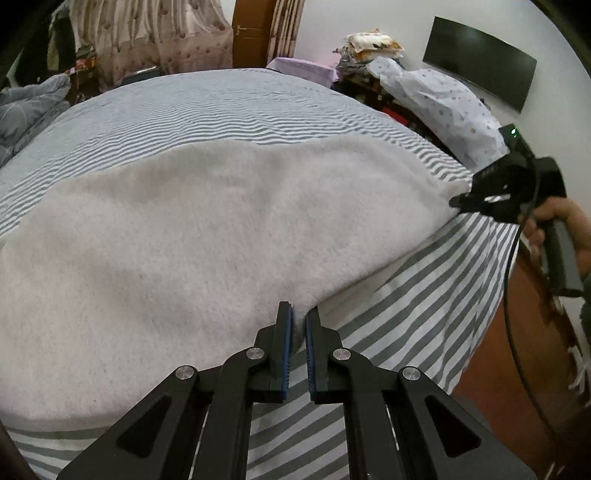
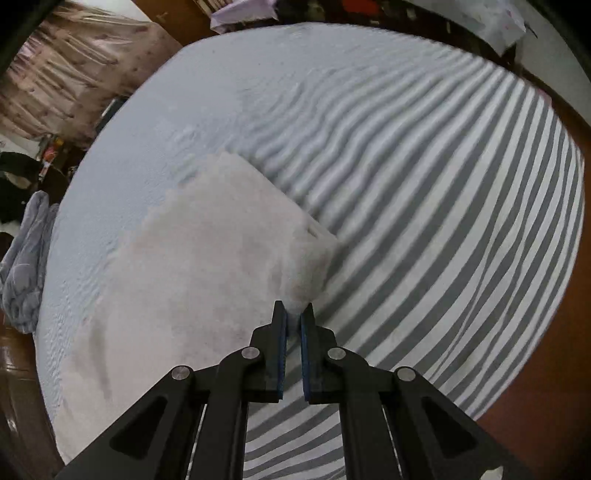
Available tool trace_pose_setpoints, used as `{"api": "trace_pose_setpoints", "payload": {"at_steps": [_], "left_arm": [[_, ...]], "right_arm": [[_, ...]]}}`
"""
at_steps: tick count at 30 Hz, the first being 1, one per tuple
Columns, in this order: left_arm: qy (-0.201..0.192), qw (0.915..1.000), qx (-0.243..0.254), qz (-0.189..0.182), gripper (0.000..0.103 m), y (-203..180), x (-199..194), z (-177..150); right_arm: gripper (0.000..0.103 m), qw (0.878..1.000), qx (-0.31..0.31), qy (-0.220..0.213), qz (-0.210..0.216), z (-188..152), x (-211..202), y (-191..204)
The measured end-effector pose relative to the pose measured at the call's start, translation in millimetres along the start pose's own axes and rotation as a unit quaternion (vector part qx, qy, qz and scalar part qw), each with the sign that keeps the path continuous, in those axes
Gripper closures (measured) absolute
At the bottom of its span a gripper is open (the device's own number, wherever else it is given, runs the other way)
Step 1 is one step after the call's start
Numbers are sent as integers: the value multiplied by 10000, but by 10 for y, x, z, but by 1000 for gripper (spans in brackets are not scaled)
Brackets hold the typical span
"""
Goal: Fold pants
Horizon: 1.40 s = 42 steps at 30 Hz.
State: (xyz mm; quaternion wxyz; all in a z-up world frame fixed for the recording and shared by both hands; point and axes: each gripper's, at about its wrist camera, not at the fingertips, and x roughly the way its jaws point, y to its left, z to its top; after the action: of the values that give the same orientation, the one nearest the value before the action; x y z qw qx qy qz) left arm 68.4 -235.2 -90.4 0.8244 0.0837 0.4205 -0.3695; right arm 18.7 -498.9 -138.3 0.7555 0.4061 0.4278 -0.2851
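Both grippers pinch the pale fleece pants (image 1: 192,236): left gripper (image 1: 299,314) clamps their near edge, right gripper (image 2: 293,314) clamps a corner. Pants lie spread across the striped bed (image 1: 229,107), reaching its near edge.

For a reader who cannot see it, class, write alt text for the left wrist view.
The left gripper is shut on the near edge of pale grey fleece pants spread on a striped bed. At right, the right gripper, held in a hand, pinches the far corner of the pants. Curtains and a dark screen lie beyond.
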Motion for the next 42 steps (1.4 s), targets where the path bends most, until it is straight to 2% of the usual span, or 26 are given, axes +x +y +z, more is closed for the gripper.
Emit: {"api": "trace_pose_setpoints", "payload": {"at_steps": [5,14,16,19,21,24,25,26,28,29,33,37,38,42], "left_arm": [[-30,9999,157,40,96,-59,-39,16],[-47,10000,12,-11,95,-76,-28,24],[-41,10000,12,31,95,-102,6,18],[92,9999,28,30,94,-110,88,-43],[72,9999,101,60,93,-113,83,-65],[121,9999,76,2,92,-94,63,-23],[146,9999,21,-44,92,-78,59,-12],[183,9998,-23,-104,92,-60,42,12],[167,9997,-69,-173,84,-25,-29,42],[171,9995,-102,-242,84,-7,-60,46],[171,9987,-271,-401,83,85,-233,57],[7,9981,-523,-316,82,289,-369,101],[-5,9980,-595,-215,82,364,-384,108],[32,9945,-1028,203,82,732,-401,86]], "right_arm": [[98,9996,-130,-245,26,30,7,61],[98,9959,-418,-792,138,247,-53,163],[98,9965,-232,-775,221,311,-54,143],[97,9985,-65,-542,18,305,102,51],[91,9988,-83,-482,-82,267,187,2],[77,9985,-31,-519,-148,301,129,-39],[70,9982,-15,-547,-233,321,87,-51],[67,9979,-10,-597,-263,343,27,-64],[67,9961,-191,-764,-394,419,-108,-24],[67,9946,-249,-882,-485,445,-184,-17],[67,9937,-514,-980,-176,610,-297,198],[67,9934,-685,-779,481,782,-177,555],[67,9929,-761,-668,618,823,-81,694],[69,9927,-949,-423,604,944,287,1061]]}}
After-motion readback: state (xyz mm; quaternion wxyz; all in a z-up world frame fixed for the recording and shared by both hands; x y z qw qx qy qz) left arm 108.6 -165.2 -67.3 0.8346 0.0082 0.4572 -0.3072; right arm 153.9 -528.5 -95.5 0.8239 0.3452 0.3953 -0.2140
